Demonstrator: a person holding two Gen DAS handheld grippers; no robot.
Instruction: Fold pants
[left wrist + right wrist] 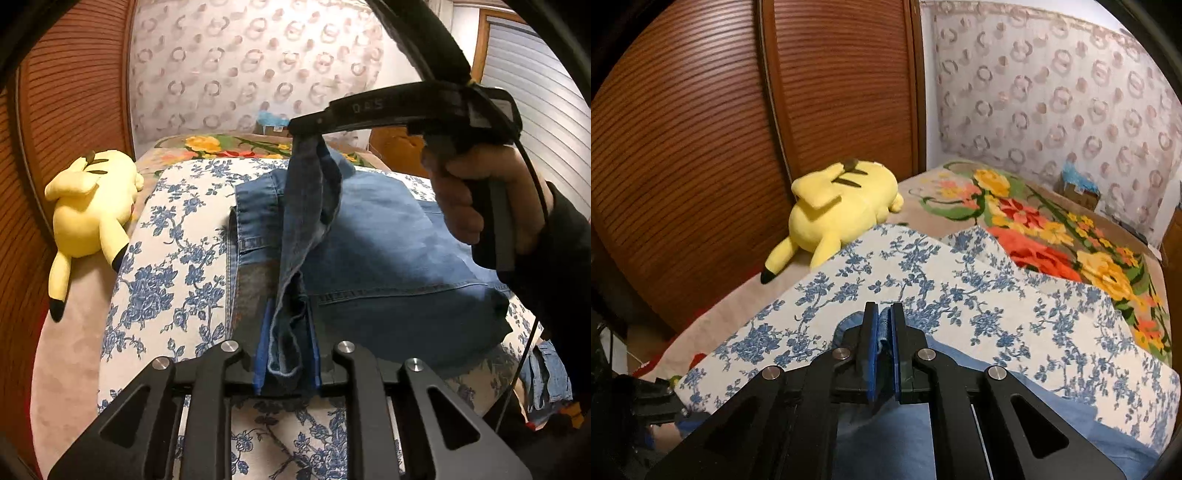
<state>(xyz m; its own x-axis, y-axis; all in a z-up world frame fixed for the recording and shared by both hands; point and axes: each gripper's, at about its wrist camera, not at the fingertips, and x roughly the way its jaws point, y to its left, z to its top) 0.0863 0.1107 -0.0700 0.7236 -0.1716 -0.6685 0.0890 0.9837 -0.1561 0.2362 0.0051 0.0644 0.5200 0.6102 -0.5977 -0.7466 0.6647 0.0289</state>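
Nearest the lens, at the lower centre of the left wrist view, your left gripper [286, 365] is closed narrow on a bunched hem of the pants [388, 258]. Blue jeans, these lie across the middle of that view on the blue-flowered sheet [166, 277], partly folded, with one strip of denim lifted between your two tools. Your right gripper [306, 123], upper centre of the left view, pinches the far end of that strip; in its own view its blue pads [873, 354] sit close together with denim between them. Your right hand [476, 199] grips the handle at right. Yellow plush toy [842, 206]: left of the sheet, well apart from the jeans. Step in hand, as I judge it: carrying the held edge over the body of the jeans. Next move calls for both ends travelling level, then laid flat before you release.
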